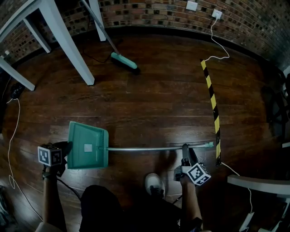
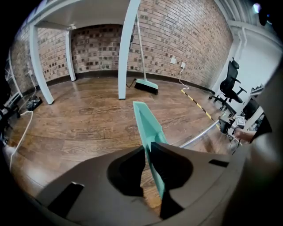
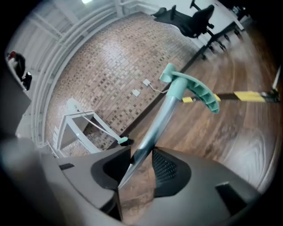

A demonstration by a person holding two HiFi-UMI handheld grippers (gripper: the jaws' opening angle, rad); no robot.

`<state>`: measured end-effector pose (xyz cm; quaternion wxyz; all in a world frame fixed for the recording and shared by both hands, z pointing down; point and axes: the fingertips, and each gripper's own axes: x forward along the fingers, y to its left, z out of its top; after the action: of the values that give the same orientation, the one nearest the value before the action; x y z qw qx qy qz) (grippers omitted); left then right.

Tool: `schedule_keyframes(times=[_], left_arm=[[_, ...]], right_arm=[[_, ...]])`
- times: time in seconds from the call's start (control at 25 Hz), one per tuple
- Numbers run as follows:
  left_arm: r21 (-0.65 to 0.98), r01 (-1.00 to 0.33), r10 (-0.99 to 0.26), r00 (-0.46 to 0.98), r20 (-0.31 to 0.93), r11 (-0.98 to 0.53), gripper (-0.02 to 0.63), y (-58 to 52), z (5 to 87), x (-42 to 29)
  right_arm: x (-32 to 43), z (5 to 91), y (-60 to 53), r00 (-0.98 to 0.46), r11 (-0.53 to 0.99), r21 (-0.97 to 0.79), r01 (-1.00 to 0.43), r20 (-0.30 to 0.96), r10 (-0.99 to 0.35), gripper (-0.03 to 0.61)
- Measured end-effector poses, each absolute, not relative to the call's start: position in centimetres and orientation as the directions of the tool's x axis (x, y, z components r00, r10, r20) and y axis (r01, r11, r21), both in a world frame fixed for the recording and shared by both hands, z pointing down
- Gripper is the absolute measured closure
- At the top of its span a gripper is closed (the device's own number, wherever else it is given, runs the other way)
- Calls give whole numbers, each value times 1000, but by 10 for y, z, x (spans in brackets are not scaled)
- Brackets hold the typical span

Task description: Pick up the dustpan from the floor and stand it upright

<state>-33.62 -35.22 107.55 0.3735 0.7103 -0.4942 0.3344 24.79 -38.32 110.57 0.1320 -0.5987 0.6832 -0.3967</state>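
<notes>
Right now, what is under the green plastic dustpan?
Only dark wooden floor shows around the green plastic dustpan. The pan itself covers the patch beneath it, so whether anything lies there cannot be seen.

The teal plastic dustpan scoop (image 1: 88, 145) looks smooth and matt; its long silver metal handle (image 1: 149, 148) shines. The dark wooden plank floor (image 1: 149, 104) is glossy, and the far red-brown brick wall (image 1: 149, 13) looks rough.

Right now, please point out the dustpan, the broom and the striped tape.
dustpan (image 1: 88, 140): head view, on the green pan.
broom (image 1: 123, 60): head view, on its green head.
striped tape (image 1: 213, 102): head view, its middle.
</notes>
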Motion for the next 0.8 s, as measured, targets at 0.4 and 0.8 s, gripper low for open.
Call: schedule_keyframes(times=[0.4,0.8], left_arm=[[152,-917,-592,358,722,-369,483,-383,1143,-277],[19,-958,-630,203,750,-286,448,-393,1192,-295]], right_arm=[[244,845,-397,-151,136,-359,-923,14,-988,459],[124,747,-410,-387,409,-185,-894,-144,-911,479]])
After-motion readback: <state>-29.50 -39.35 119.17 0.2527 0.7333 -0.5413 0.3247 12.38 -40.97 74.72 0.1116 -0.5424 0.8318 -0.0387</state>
